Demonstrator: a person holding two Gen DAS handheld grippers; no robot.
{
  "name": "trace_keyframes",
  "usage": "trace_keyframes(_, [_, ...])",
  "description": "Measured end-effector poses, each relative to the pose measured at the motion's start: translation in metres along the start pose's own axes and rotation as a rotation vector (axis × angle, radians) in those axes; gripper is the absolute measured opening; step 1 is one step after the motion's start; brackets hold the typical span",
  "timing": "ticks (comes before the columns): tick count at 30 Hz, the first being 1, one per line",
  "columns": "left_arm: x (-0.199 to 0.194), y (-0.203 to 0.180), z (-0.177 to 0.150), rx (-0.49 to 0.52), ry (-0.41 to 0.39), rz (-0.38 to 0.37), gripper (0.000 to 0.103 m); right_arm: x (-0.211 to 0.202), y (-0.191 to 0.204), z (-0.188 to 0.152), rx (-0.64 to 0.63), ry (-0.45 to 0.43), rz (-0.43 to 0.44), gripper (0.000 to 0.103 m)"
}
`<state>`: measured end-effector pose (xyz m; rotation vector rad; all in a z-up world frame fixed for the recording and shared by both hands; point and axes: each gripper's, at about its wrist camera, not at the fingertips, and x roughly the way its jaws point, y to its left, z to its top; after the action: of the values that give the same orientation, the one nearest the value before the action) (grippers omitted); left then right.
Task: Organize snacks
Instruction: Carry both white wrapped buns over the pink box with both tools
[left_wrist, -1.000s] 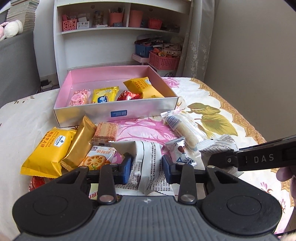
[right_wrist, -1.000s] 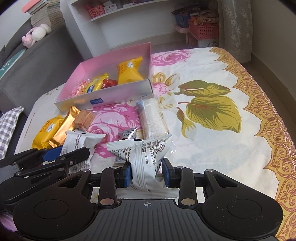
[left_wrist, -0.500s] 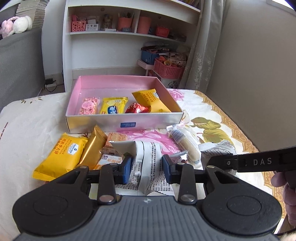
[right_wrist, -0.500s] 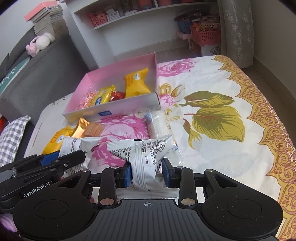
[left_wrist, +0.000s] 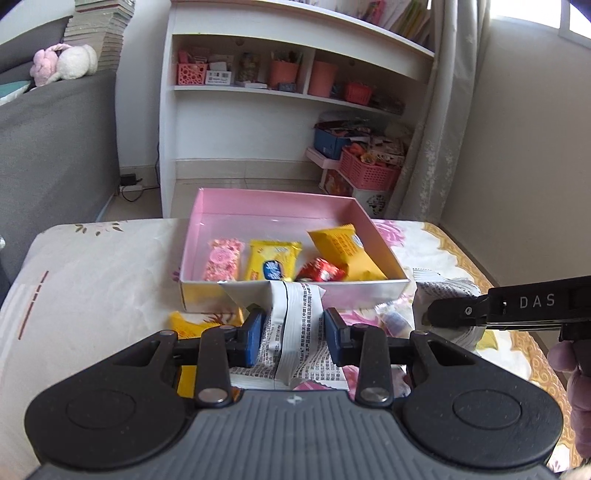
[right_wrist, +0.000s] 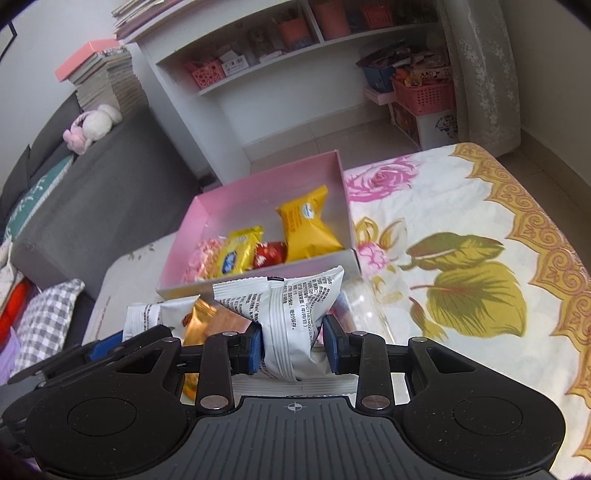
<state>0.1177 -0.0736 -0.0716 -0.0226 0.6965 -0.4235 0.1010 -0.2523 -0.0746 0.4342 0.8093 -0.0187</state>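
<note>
My left gripper (left_wrist: 293, 338) is shut on a white printed snack packet (left_wrist: 291, 325) and holds it in the air in front of the pink box (left_wrist: 280, 201). My right gripper (right_wrist: 293, 349) is shut on a second white printed packet (right_wrist: 286, 306), also lifted near the box (right_wrist: 266, 184). The box holds a pink bar (left_wrist: 223, 258), a yellow packet (left_wrist: 273, 260), a red candy (left_wrist: 321, 269) and a larger yellow packet (left_wrist: 345, 253). The right gripper shows at the right of the left wrist view (left_wrist: 432, 317).
Loose snacks lie on the floral cloth below: a yellow packet (left_wrist: 192, 325), a gold packet (right_wrist: 201, 321), a clear-wrapped roll (left_wrist: 393, 317). A white shelf unit (left_wrist: 280, 99) and a grey sofa (left_wrist: 55, 144) stand behind. Pink baskets (left_wrist: 369, 170) sit on the floor.
Both grippers have risen with their white packets and tilted toward the pink box. The loose snacks have dropped low in both views.
</note>
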Motion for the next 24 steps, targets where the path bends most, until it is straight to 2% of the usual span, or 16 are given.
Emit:
trace_keyframes(8, [0.023, 0.018, 0.020, -0.015, -0.007, 0.055, 0.032, 0.024, 0.010, 0.017, 0.010, -0.027, 0.044, 0.032])
trace_keyframes(16, [0.055, 0.035, 0.043, -0.077, 0.007, 0.054, 0.032, 0.051, 0.014, 0.039, 0.000, -0.108, 0.066, 0.032])
trace_keyframes(24, [0.092, 0.032, 0.067, -0.044, 0.034, 0.060, 0.032, 0.085, 0.014, 0.075, -0.039, -0.179, 0.108, 0.032])
